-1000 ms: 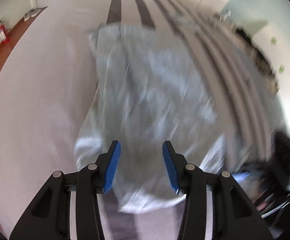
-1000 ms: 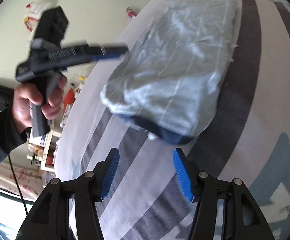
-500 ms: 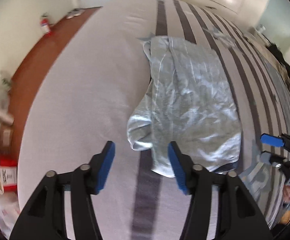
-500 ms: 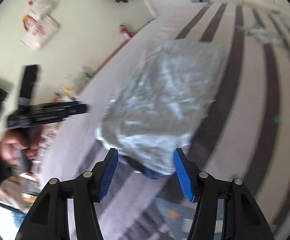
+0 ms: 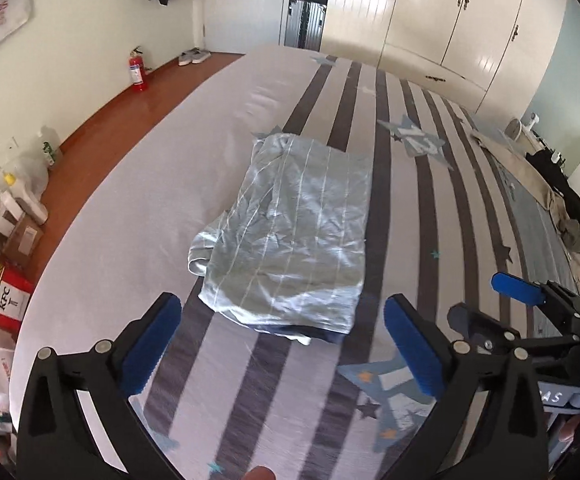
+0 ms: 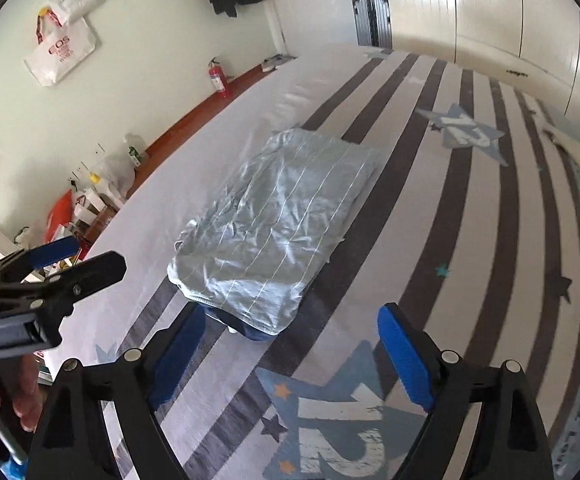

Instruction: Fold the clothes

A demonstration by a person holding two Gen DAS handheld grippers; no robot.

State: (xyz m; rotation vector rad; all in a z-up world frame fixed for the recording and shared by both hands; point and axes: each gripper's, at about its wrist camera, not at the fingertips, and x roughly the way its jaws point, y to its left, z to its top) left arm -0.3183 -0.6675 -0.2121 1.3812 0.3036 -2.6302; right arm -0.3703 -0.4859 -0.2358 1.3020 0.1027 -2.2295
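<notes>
A folded pale grey-blue garment with thin white stripes lies on the striped bed, a dark blue layer showing under its near edge. It also shows in the right wrist view. My left gripper is open and empty, held back from the garment's near edge. My right gripper is open and empty, also short of the near edge. The right gripper shows at the right in the left wrist view; the left gripper shows at the left in the right wrist view.
The bed cover has dark stripes and blue star patches. Bags and boxes crowd the floor at the left. A red fire extinguisher stands by the wall. Wardrobes stand beyond the bed. Clothes pile at the bed's right edge.
Both grippers have pulled back and up from the garment, which now lies farther away. Both jaws have opened wider. The garment lies folded as before.
</notes>
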